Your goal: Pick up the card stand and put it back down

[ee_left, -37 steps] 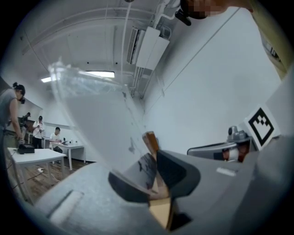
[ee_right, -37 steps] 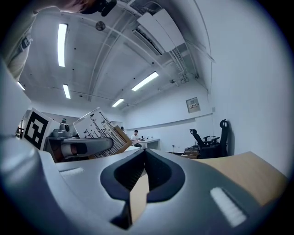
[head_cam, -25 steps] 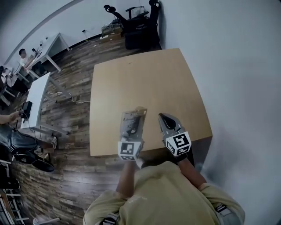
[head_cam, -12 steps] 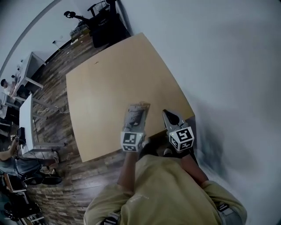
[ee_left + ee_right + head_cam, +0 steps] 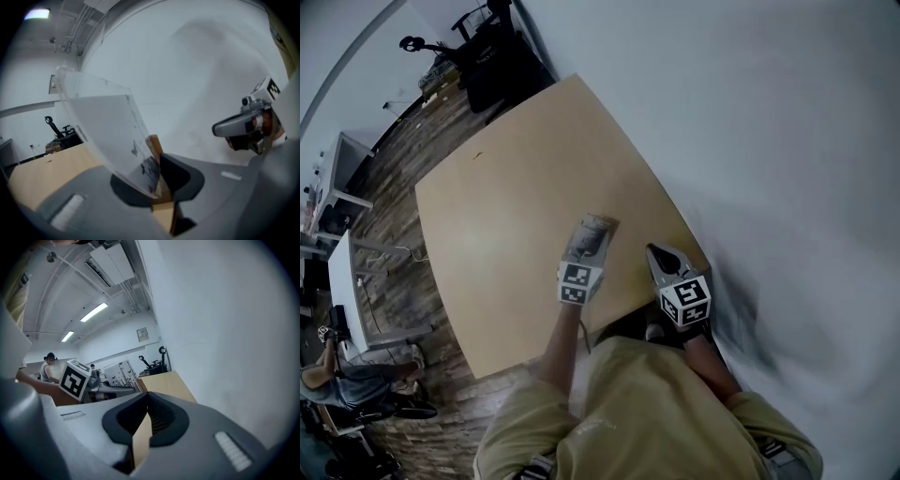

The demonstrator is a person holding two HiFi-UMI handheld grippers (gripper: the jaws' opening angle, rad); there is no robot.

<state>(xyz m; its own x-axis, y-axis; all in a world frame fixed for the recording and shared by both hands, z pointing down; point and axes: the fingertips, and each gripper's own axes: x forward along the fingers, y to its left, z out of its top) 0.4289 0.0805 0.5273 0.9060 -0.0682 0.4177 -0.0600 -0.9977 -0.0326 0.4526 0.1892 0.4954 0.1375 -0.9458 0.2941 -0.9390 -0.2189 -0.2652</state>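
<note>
Card stand (image 5: pixel 101 126) sits clamped at its lower edge in the left gripper (image 5: pixel 157 161), jaws nearly together. It has moved inward from the worktop's (image 5: pixel 506 187) 6 o'clock edge and is held aloft, so the pickup looks done and the set-down remains. The right gripper (image 5: pixel 147 399), at its 3 o'clock, is closed on nothing.

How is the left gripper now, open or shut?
Shut: the left gripper clamps the card stand by its lower edge between its jaws.
</note>
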